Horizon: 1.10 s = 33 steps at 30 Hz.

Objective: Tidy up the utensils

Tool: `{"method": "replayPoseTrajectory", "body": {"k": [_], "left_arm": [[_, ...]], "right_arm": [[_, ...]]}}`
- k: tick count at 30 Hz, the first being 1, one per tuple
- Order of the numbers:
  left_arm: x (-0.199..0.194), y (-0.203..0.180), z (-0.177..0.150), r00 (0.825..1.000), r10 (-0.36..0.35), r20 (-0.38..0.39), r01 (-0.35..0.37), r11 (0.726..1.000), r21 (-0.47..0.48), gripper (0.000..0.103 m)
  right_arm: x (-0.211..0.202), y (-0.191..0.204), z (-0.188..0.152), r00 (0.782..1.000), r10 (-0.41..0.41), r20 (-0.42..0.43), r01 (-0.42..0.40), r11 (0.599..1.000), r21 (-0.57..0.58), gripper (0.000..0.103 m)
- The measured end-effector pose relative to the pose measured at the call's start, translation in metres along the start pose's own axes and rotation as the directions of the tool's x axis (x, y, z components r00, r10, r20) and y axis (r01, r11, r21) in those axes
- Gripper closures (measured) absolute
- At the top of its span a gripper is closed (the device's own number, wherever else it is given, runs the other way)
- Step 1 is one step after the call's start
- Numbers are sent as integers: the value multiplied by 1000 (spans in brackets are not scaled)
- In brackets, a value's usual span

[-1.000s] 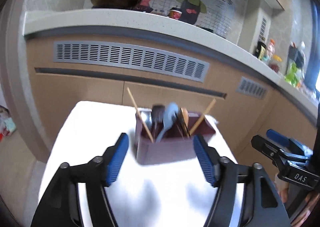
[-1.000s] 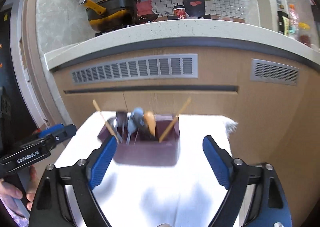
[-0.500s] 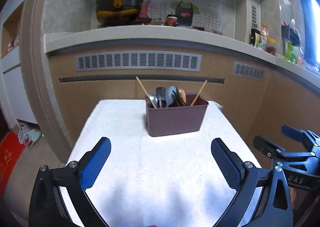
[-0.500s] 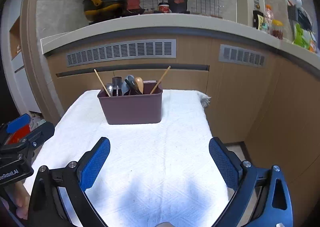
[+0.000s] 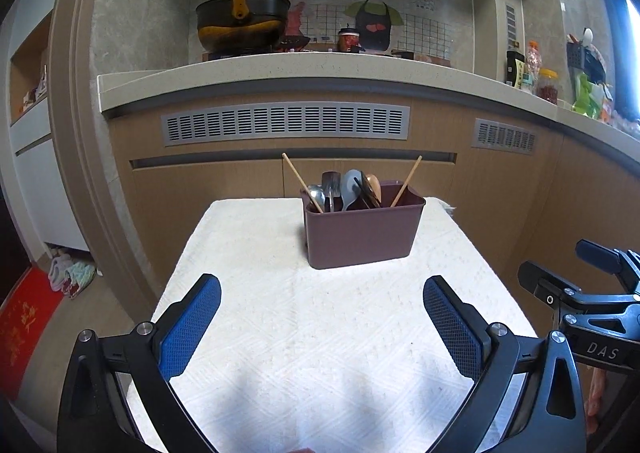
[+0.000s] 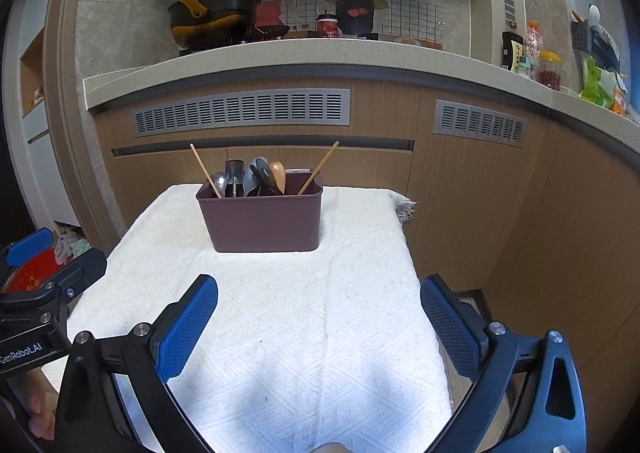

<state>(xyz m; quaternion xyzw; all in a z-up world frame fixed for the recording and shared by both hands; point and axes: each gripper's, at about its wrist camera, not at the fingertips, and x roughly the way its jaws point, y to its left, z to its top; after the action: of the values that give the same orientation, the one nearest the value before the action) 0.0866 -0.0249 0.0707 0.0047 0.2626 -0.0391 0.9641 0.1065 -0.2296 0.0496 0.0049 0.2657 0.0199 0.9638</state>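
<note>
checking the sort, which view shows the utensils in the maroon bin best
The right wrist view: the utensils rise above the maroon bin, seen square-on and well separated. The left wrist view shows the same bin at an angle, with the utensils overlapping more.

Bare cloth (image 5: 320, 333) lies open up to the utensil holder (image 5: 362, 235).

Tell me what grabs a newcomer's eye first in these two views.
A maroon plastic utensil box stands at the far end of the white woven tablecloth, holding spoons and two wooden chopsticks that lean outward. In the foreground the left claw and the right claw stand wide open with blue pads, nothing between them. Behind, a black pot with yellow handles sits on the pale stone counter.
</note>
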Motion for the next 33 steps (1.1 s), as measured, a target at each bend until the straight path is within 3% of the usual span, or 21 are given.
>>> {"method": "replayPoseTrajectory", "body": {"k": [33], "left_arm": [[3, -3, 0, 1000, -6, -16, 6, 1000, 11, 2]], "right_arm": [[-2, 0, -2, 1000, 0, -3, 0, 1000, -7, 2]]}}
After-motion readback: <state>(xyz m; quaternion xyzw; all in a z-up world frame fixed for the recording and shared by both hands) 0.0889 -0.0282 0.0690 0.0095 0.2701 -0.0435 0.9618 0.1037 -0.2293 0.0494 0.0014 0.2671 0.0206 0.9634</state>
